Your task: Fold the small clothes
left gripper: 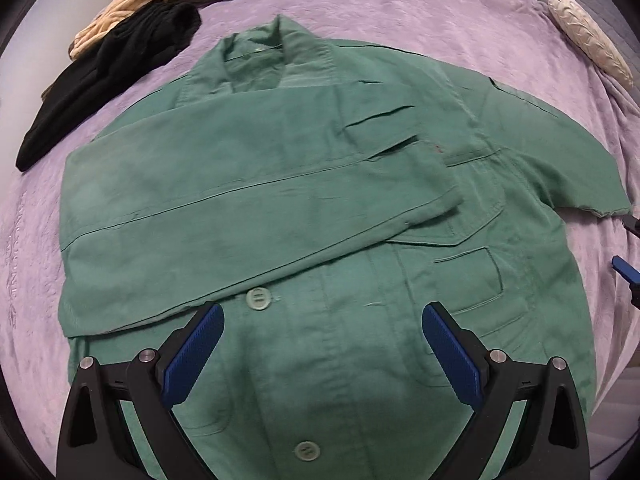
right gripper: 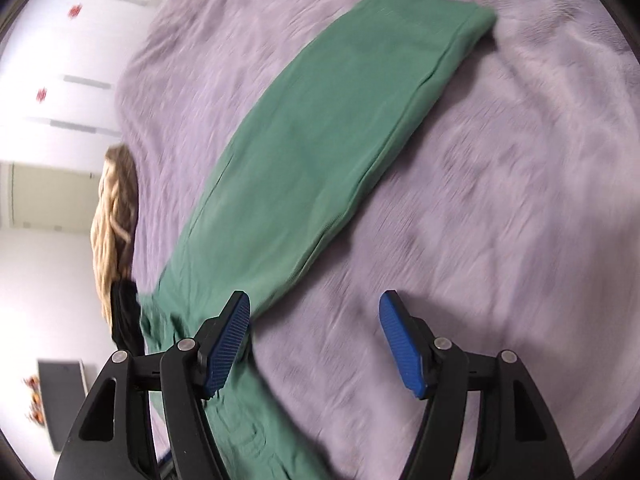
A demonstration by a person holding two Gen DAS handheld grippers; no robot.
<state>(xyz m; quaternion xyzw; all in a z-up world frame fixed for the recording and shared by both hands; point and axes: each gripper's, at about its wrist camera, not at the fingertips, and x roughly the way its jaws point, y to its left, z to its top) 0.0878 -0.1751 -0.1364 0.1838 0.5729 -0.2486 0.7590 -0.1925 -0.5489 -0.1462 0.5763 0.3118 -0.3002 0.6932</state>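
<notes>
Lilac plush bedspread [left gripper: 400,8] covers the whole work surface, with a pale wall and a closet door showing at nine o'clock in the right wrist view. On it a green shirt [left gripper: 320,220] lies front-up, collar toward twelve o'clock, and one long sleeve [left gripper: 248,196] is already laid across the chest from nine o'clock toward three. A black garment [left gripper: 104,80] and a cream garment [left gripper: 132,4] wait at ten to eleven o'clock, a white cushion [left gripper: 588,36] at two. The left gripper [left gripper: 322,354] hangs over the button placket with its jaws spread wide and nothing between them. The right gripper [right gripper: 314,340] is likewise parted and empty, over bare bedspread just beside the other sleeve [right gripper: 340,128], which stretches away toward one o'clock, blurred. The step in hand looks like bringing that second sleeve across. To do it well, I would pinch near the cuff at one o'clock, lift only enough to clear the cloth, carry it over the chest so it lies flat on the first sleeve, and let the left gripper steady the body so the shirt does not slide on the plush.
</notes>
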